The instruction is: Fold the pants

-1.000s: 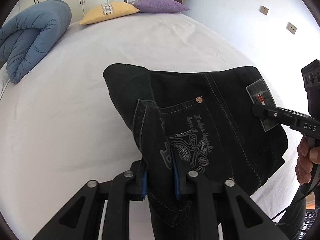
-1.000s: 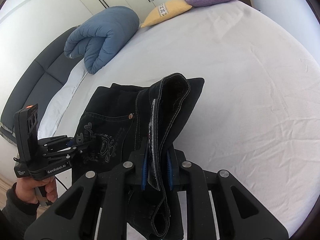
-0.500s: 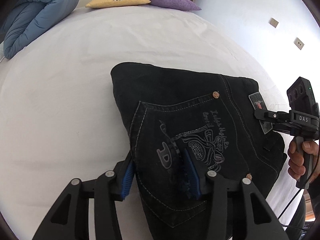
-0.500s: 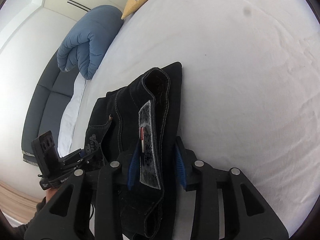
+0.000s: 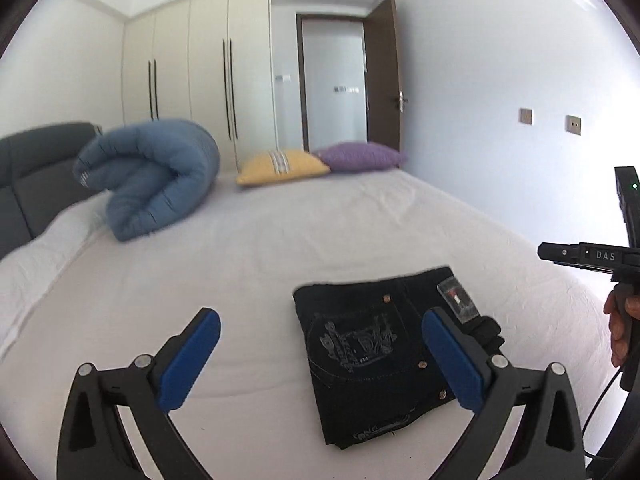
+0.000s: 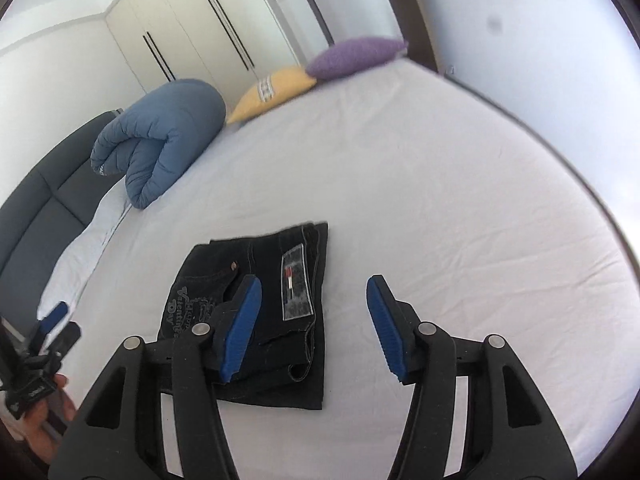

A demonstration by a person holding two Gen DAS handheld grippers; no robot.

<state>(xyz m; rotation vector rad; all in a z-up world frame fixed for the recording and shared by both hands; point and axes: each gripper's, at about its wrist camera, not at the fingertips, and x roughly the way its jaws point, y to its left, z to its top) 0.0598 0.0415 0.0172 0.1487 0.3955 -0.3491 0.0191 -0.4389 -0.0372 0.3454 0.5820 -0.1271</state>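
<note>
The black jeans lie folded into a flat rectangle on the white bed, back pocket embroidery and a grey waist patch facing up. They also show in the right wrist view. My left gripper is wide open and empty, held above and back from the jeans. My right gripper is wide open and empty, also lifted clear; its left pad overlaps the jeans in view without touching them. The right gripper shows at the right edge of the left wrist view.
The white bed sheet spreads all around the jeans. A rolled blue duvet, a yellow pillow and a purple pillow lie at the far end. A grey headboard is at left, wardrobes and a door behind.
Both grippers let go of the jeans, opened wide and pulled up and back. The jeans now lie flat and folded on the bed.
</note>
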